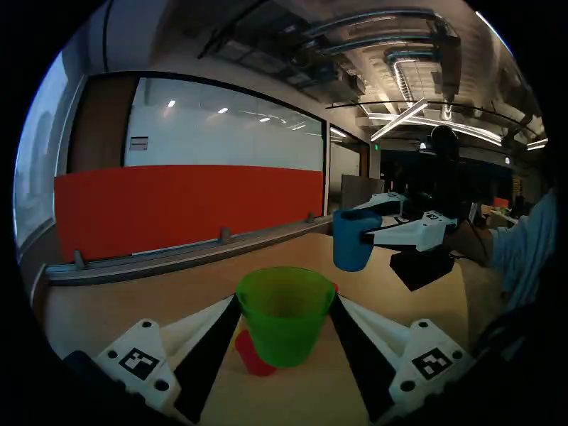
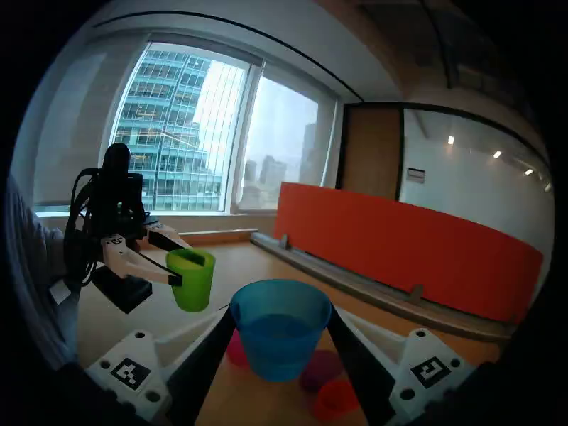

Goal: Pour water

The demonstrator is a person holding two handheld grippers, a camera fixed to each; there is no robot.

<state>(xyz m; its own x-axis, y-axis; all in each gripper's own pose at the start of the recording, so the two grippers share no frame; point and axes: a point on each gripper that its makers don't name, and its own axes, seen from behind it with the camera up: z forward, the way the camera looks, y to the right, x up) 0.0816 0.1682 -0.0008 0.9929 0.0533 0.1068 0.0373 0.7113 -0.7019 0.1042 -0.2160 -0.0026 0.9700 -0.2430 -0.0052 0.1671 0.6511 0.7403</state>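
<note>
Fingers [image 1: 210, 346] of the left gripper [image 1: 285, 302] press on both sides of a green cup [image 1: 285, 319], which sits upright between them with its mouth open to the camera and its inside looking empty. Under that cup, a red cup [image 1: 252, 353] lies on the wooden table [image 1: 163, 295]. Farther off to the right in the left gripper view, the right gripper [image 1: 370, 238] holds a blue cup [image 1: 351, 240] in the air, close to upright and apart from the green one, with a person's sleeve [image 1: 527, 245] behind it. An orange panel [image 1: 192, 202] runs along the far edge of the table below a white wall. In the right gripper view, the right gripper's own fingers [image 2: 207, 353] are closed on the blue cup from either side, holding it upright. A level surface partway up its inside looks like water [image 2: 280, 328], though this is hard to confirm. Below it on the table, a pink cup [image 2: 236, 348], a purple cup [image 2: 321, 369] and another red one stand close together. To the left, the left gripper carries the green cup off the table, near the blue cup but not touching it, in front of a tall window [image 2: 192, 135].
</note>
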